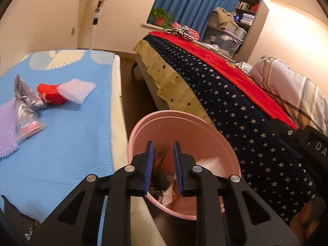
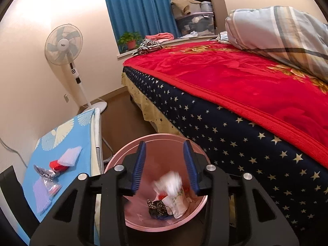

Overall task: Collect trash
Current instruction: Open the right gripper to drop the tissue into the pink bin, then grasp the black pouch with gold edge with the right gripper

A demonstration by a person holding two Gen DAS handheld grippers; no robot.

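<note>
Both grippers (image 1: pixel 163 169) (image 2: pixel 165 169) above pink bin (image 2: pixel 116 160).

Pink bin (image 2: pixel 131 223) on floor holds trash; blurred white wrapper (image 2: pixel 171 182) above it.

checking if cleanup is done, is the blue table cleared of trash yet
No, a red crumpled wrapper, a silver foil wrapper and a clear plastic bag still lie on the blue table.

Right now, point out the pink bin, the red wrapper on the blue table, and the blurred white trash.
pink bin (image 2: pixel 131 224): right wrist view, near inner wall.
red wrapper (image 1: pixel 51 94): left wrist view, crumpled middle.
white trash (image 2: pixel 170 183): right wrist view, blurred centre.
</note>
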